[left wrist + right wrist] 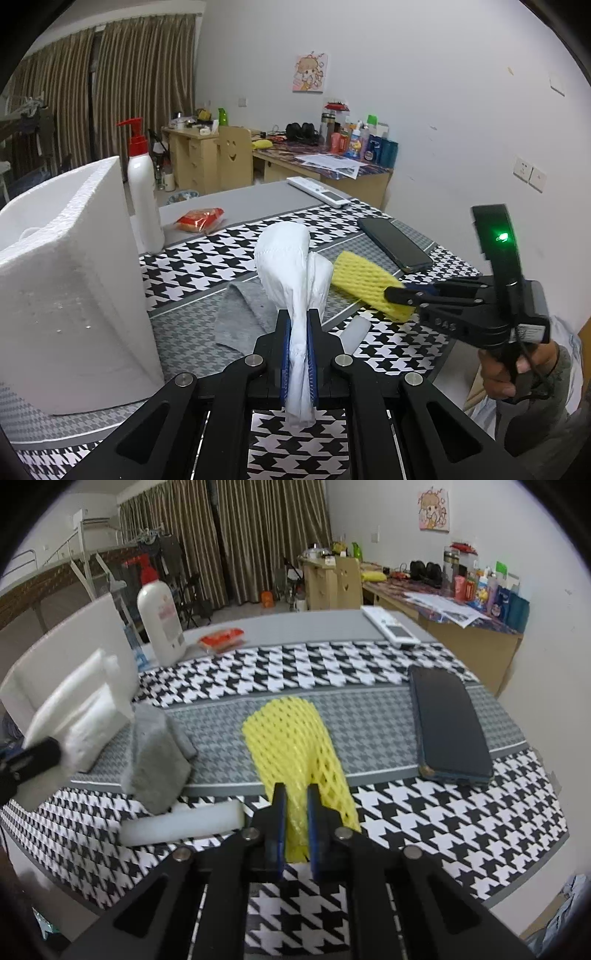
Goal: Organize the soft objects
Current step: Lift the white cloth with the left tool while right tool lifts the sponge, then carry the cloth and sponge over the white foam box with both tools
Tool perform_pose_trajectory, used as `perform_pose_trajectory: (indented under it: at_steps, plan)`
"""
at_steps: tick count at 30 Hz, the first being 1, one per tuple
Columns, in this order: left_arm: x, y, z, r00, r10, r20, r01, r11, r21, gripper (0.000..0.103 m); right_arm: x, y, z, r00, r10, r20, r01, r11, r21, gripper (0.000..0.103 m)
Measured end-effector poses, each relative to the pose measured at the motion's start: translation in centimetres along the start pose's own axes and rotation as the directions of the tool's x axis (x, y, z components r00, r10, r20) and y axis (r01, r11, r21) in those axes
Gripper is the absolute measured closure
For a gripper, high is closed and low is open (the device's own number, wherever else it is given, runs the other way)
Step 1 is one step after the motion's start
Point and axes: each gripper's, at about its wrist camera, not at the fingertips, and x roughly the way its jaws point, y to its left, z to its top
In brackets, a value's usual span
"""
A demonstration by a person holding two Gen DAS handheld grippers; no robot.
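My left gripper (298, 317) is shut on a white crumpled cloth (284, 254), which stands up from the jaws above the table. The same cloth (74, 716) shows at the left edge of the right wrist view, in front of the white foam box (74, 642). My right gripper (295, 794) is shut on the near end of a yellow foam net sleeve (291, 734) that lies on the houndstooth table cover. In the left wrist view the right gripper (397, 295) pinches the yellow net (362, 277) from the right, held by a hand.
A grey cloth (159, 760) and a white foam strip (181, 827) lie between the grippers. The foam box (74, 277) stands at left with a pump bottle (142, 192) behind it. A phone (447, 720), a remote (391, 627) and a red packet (221, 638) lie farther back.
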Motion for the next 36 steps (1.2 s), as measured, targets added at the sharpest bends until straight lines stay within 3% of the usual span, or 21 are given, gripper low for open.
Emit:
perform_pose_trajectory:
  at_steps: [15, 36]
  plan:
    - [-3.3, 1.2, 0.5, 0.994, 0.080, 0.075, -0.080, 0.997, -0.009, 0.094, -4.2, 3.7, 2.0, 0.986, 0.089, 0.140, -0.086, 0.996, -0.026, 0.090]
    - [-7.1, 3.1, 1.9, 0.969, 0.166, 0.183, -0.166, 0.986, -0.017, 0.094, -7.1, 7.1, 4.7, 0.950, 0.164, 0.267, -0.146, 0.986, -0.084, 0.090]
